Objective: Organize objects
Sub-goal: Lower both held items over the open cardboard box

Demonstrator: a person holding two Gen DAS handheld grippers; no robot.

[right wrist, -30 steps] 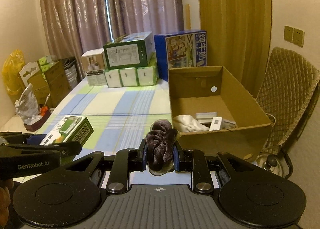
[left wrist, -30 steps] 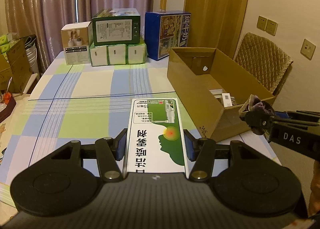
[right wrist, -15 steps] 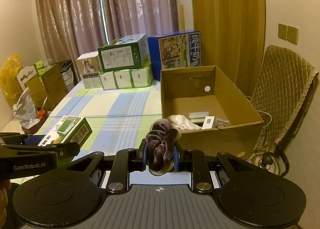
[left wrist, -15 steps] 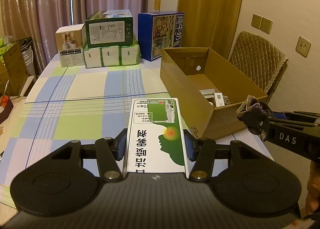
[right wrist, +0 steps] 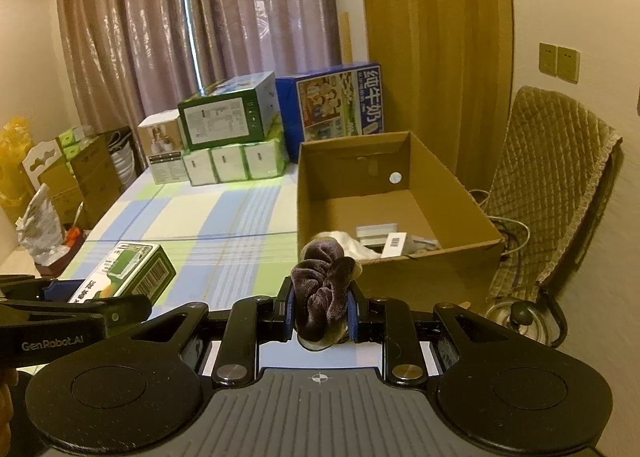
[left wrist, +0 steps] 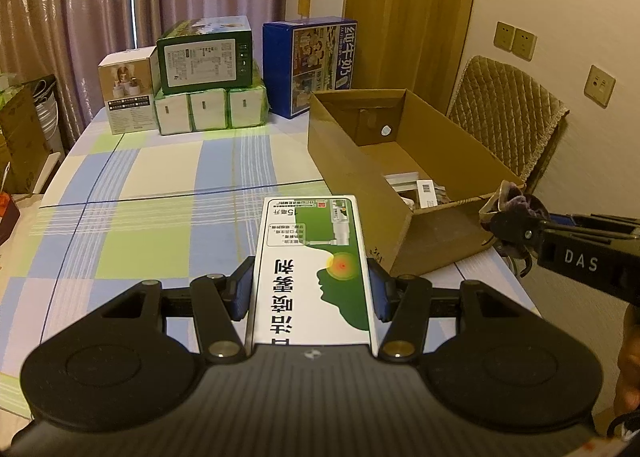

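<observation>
Left gripper [left wrist: 311, 289]: jaws clamping the long sides of a green-and-white carton [left wrist: 314, 257], holding it above the checked surface [left wrist: 168, 177], short of the open cardboard box [left wrist: 360, 173].

Right gripper [right wrist: 320, 311]: jaws pinching a dark velvet scrunchie [right wrist: 322, 289], hovering just before the box's near wall.

Risks noted:
- Scrunchie being soft and bunched (grip compressing fabric only), possibly snagging on a pad at release and failing to drop.
- Carton projecting far beyond the jaws; possibly striking the box's left wall or pivoting in the grip.
- Both grippers approaching one opening; possibly colliding.
- Near wall possibly getting knocked, shifting the box toward the surface edge.

Counts:
- Held items: two.
- Grippers: two.
- Cardboard box: one, already containing several items, exact number not determinable.
- Stacked packages [left wrist: 204, 77] at far end: six visible.
</observation>
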